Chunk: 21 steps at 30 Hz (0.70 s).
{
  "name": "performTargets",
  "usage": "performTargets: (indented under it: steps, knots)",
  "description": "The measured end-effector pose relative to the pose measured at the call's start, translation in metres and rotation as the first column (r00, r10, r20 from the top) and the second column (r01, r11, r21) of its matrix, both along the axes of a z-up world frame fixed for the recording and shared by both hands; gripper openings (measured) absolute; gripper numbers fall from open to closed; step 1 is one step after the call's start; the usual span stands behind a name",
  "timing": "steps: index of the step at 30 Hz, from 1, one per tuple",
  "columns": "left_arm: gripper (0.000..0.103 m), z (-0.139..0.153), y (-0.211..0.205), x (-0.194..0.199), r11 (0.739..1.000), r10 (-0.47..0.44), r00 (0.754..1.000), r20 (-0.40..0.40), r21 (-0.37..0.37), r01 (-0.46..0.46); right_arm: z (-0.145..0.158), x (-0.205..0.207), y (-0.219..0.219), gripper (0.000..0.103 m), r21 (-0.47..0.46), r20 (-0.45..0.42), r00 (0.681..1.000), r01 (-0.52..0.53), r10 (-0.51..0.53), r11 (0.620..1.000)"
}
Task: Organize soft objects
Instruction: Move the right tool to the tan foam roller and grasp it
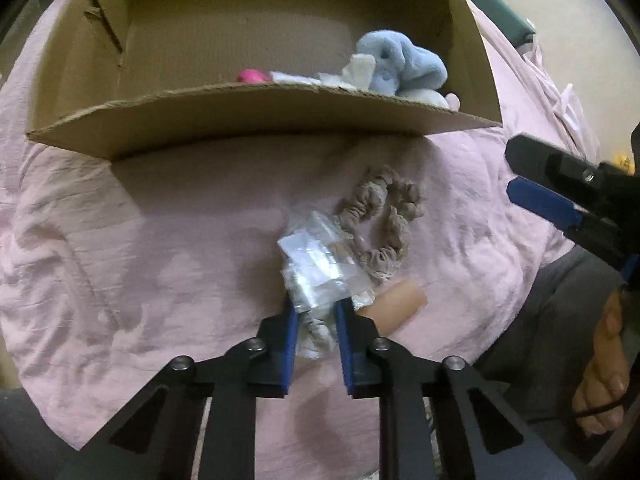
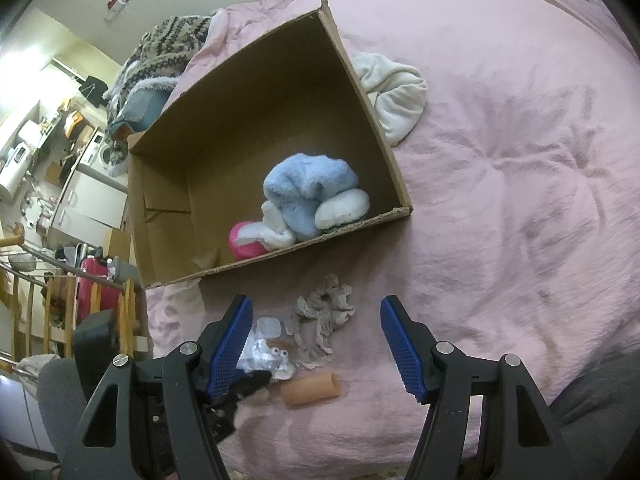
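A cardboard box (image 1: 256,120) lies open on the pink bedspread and also shows in the right wrist view (image 2: 360,76). Inside are a blue plush cloth (image 1: 400,60), a pink item (image 1: 252,76) and white soft pieces; the blue plush also shows in the right wrist view (image 2: 308,192). In front of the box lie beige scrunchies (image 1: 384,220), a clear plastic packet (image 1: 316,268) and a tan tube (image 1: 400,304). My left gripper (image 1: 316,312) is closed on the packet's near end. My right gripper (image 2: 316,320) is open above the scrunchies (image 2: 324,316) and tan tube (image 2: 312,390).
A white fleece cloth (image 2: 396,92) lies right of the box. Patterned blankets (image 2: 168,48) are piled behind it. The pink bedspread (image 2: 500,160) stretches right. A person's bare foot (image 1: 604,360) and grey trouser leg are at the right edge.
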<state>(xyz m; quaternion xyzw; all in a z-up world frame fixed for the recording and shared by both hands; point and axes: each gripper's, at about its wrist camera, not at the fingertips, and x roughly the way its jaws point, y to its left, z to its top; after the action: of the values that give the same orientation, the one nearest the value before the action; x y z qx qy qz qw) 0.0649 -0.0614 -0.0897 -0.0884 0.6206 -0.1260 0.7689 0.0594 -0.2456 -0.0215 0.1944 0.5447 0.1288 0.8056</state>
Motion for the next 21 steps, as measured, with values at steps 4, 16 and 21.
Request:
performTargets:
  steps: [4, 16, 21]
  knots:
    - [0.010, 0.012, 0.015, -0.004, 0.999, 0.041, 0.999, -0.004, 0.019, -0.041, -0.011, 0.000, 0.008, 0.070, 0.021, -0.060, 0.997, -0.050, 0.051, 0.999]
    - [0.010, 0.054, 0.063, -0.026, 0.979, 0.153, 0.984, 0.085, 0.119, -0.163, -0.054, -0.011, 0.068, 0.070, -0.090, -0.249, 0.923, -0.325, 0.295, 0.941]
    - [0.010, 0.065, 0.066, -0.032, 0.973, 0.170, 0.974, 0.150, 0.132, -0.190, -0.064, -0.016, 0.088, 0.064, -0.132, -0.279, 0.894, -0.397, 0.351, 0.908]
